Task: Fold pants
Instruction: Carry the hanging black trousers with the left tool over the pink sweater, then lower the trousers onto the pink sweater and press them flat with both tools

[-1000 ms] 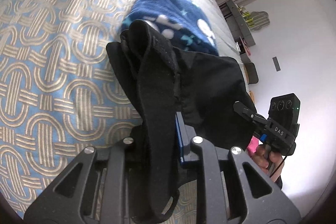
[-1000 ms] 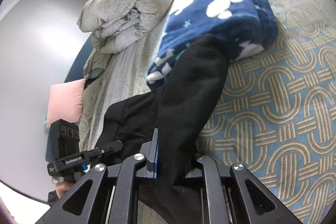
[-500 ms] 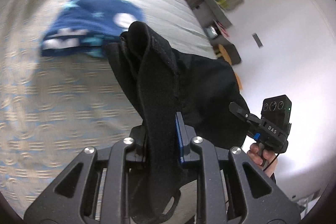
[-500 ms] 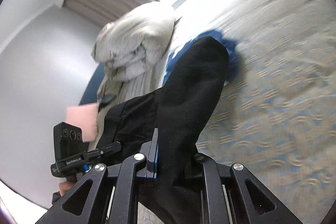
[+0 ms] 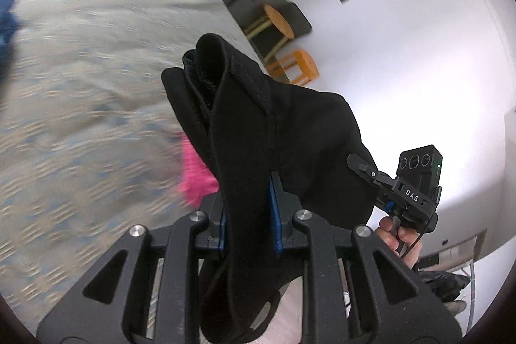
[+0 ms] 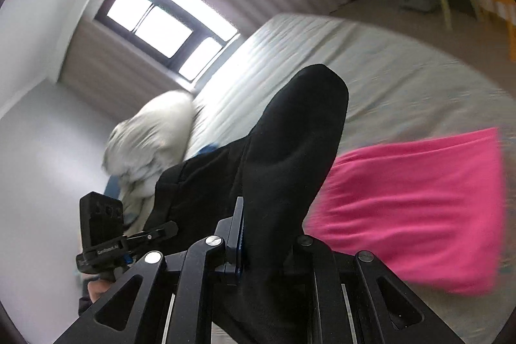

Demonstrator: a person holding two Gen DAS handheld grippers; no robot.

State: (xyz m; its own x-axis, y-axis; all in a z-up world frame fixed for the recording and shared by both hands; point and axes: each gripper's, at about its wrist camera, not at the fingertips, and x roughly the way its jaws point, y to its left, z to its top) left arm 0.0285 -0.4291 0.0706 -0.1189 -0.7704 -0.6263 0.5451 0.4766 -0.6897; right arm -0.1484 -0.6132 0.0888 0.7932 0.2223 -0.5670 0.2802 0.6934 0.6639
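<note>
The left gripper [image 5: 246,208] has its fingers [image 5: 275,215] clamped on a thick bunched band of the black pants [image 5: 258,124], probably the waistband. The right gripper [image 6: 267,234] is likewise closed on a smoother run of the same cloth, which rises past its fingers [image 6: 239,234] and drapes over. The pants hang in the air between the two, above the bed [image 5: 80,54], with a pink garment [image 6: 412,205] lying on the bedspread below. The fabric looks soft, light and limp (it sags wherever it is unsupported), so it should crease easily but will not hold a shape unaided. Corners and the stiffer waistband seem the best holds.
</note>
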